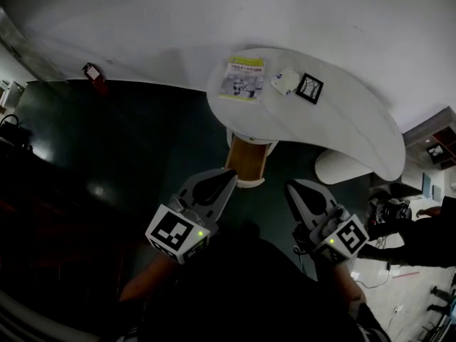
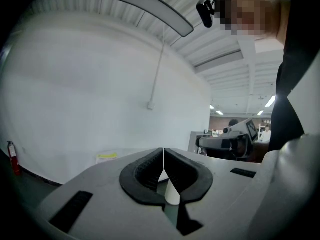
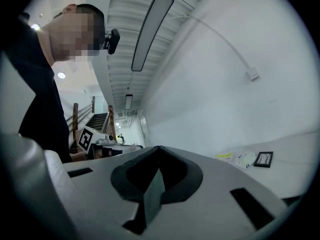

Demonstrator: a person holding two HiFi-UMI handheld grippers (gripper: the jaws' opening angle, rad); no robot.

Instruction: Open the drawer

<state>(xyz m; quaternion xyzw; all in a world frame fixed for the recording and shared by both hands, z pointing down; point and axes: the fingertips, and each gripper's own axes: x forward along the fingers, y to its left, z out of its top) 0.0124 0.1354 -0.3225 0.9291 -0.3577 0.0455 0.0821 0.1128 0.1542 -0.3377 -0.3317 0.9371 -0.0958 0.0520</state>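
Note:
A wooden drawer unit [image 1: 249,158] stands under the white curved table [image 1: 356,130], its front facing me. No handle can be made out at this size. My left gripper [image 1: 229,175] hovers just short of the unit's lower left corner, jaws shut with nothing between them; in the left gripper view [image 2: 163,153] the pads meet in a thin line. To the right of the unit, over the dark floor, my right gripper [image 1: 291,188] is also shut and empty, and its pads [image 3: 159,150] close together in the right gripper view. Both grippers point towards the table.
On the table lie a yellow-green booklet [image 1: 244,78], a small white object [image 1: 285,83] and a black-framed picture [image 1: 310,88]. A white rounded stool [image 1: 342,167] sits under the table's right end. A red fire extinguisher [image 1: 93,77] stands by the wall. Another person's arm [image 1: 420,235] is at far right.

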